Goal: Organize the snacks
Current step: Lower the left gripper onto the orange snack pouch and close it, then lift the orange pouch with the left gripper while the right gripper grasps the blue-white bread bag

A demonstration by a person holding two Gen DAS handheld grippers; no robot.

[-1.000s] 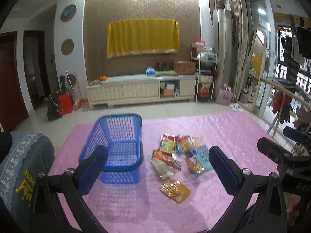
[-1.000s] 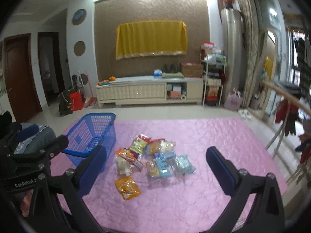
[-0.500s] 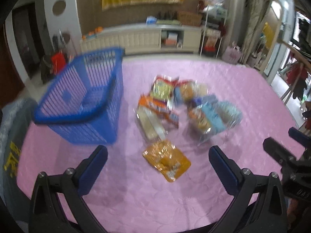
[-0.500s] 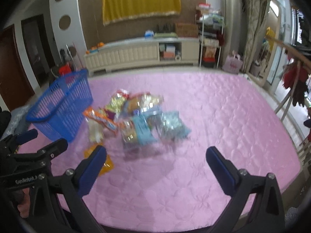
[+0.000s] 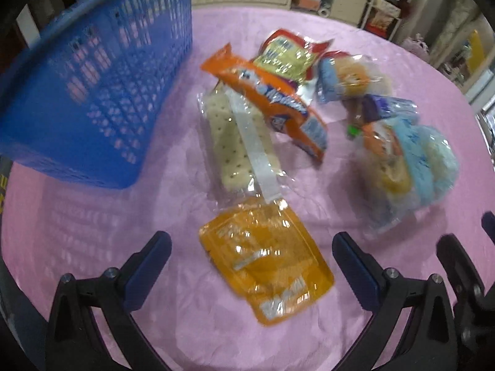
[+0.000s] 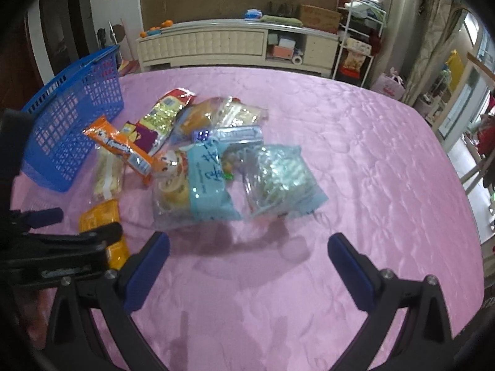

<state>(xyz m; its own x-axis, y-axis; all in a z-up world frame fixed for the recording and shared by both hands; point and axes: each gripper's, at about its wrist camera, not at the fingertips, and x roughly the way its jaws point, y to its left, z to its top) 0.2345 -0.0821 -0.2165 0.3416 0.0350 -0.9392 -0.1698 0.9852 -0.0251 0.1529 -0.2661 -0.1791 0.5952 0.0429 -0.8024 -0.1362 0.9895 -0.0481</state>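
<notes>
Several snack packets lie in a pile on a pink quilted cover [image 6: 355,160]. An orange pouch [image 5: 266,262] lies nearest, between the fingers of my open left gripper [image 5: 252,259], which hovers just above it. Behind it lie a clear cracker pack [image 5: 235,145], an orange wrapper [image 5: 269,95] and light blue packs [image 5: 411,164]. A blue plastic basket [image 5: 89,83] stands to the left. My right gripper [image 6: 247,259] is open and empty, short of the blue packs [image 6: 210,185].
The left gripper shows at the left edge of the right wrist view [image 6: 62,247]. A white TV cabinet [image 6: 235,43] and a shelf rack [image 6: 359,49] stand beyond the far edge. A railing [image 6: 476,142] runs on the right.
Both grippers have moved forward and down toward the snack pile. The left one now has the orange pouch between its open fingers.
</notes>
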